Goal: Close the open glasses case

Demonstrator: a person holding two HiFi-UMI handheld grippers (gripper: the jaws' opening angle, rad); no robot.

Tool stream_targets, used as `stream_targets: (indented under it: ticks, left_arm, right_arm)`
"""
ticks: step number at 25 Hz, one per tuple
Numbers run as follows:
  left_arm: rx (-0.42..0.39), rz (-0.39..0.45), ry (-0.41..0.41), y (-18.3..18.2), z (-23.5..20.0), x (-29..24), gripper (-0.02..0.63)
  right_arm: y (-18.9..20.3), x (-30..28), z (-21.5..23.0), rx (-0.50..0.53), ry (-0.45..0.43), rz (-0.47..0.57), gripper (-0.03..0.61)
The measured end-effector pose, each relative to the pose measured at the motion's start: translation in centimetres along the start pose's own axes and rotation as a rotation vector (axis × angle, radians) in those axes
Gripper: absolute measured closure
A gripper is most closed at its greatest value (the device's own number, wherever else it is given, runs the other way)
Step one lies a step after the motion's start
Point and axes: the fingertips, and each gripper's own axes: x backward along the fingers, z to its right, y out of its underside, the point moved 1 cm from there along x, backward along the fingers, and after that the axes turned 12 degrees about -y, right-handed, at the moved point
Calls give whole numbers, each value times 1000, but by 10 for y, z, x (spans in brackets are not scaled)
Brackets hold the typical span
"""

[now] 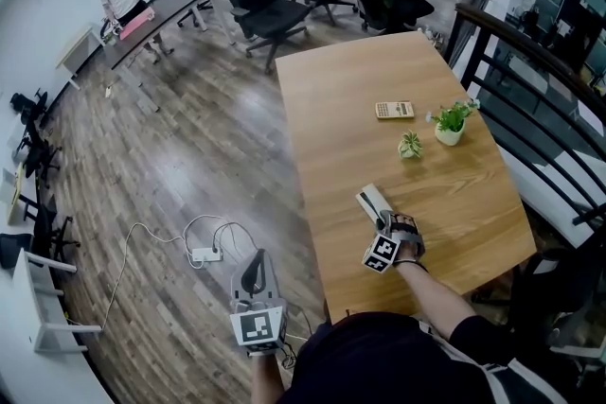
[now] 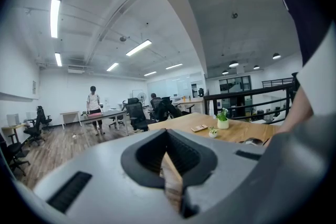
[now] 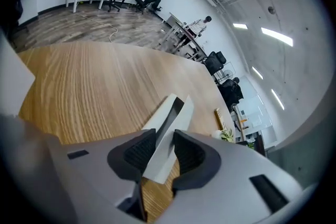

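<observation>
The glasses case (image 1: 372, 202) lies on the table (image 1: 379, 71) near its front left edge, right under my right gripper (image 1: 382, 220). It is a long, slim, hard-looking shell, smooth matte white outside and dark inside. Its two halves stand slightly apart, and a narrow dark wedge shows between them at the far end. In the right gripper view the case (image 3: 170, 123) runs lengthwise between my right gripper's (image 3: 164, 136) ribbed black pads. The jaws stand apart, flanking it without clamping. The table (image 3: 94, 81) is pale wood with fine straight grain. My left gripper (image 1: 254, 274) hangs off the table over the plank floor (image 1: 170, 166), its jaws together on nothing.
</observation>
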Motion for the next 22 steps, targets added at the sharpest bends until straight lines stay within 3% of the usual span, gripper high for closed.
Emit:
stream_targets:
  ticks: [5, 8, 12, 14, 15, 16, 17, 20, 22]
  left_arm:
    - [6, -4, -8, 0, -5, -1, 615]
    - [7, -4, -7, 1, -4, 1, 615]
    - [15, -9, -7, 5, -3, 4, 615]
    - [18, -14, -7, 7, -2, 5, 615]
    - [18, -14, -6, 8, -1, 6, 615]
    - [19, -14, -5, 8, 0, 7, 615]
    - [19, -15, -5, 8, 0, 7, 615]
    - [15, -14, -6, 6, 0, 6, 615]
    - [14, -8, -4, 5, 1, 6, 615]
  right_arm:
    - [-11, -6, -19, -28, -158, 39, 409]
    - [-13, -10, -22, -117, -224, 71, 432]
    - [-11, -8, -10, -414, -317, 164, 464]
    - [-5, -9, 1, -654, -376, 231, 554]
    - [-1, -10, 4, -749, -411, 254, 563]
    - [2, -10, 5, -781, -437, 260, 565]
    - [1, -10, 4, -734, -442, 249, 565]
    - [-9, -11, -2, -418, -349, 155, 565]
    - [-11, -13, -5, -327, -293, 107, 565]
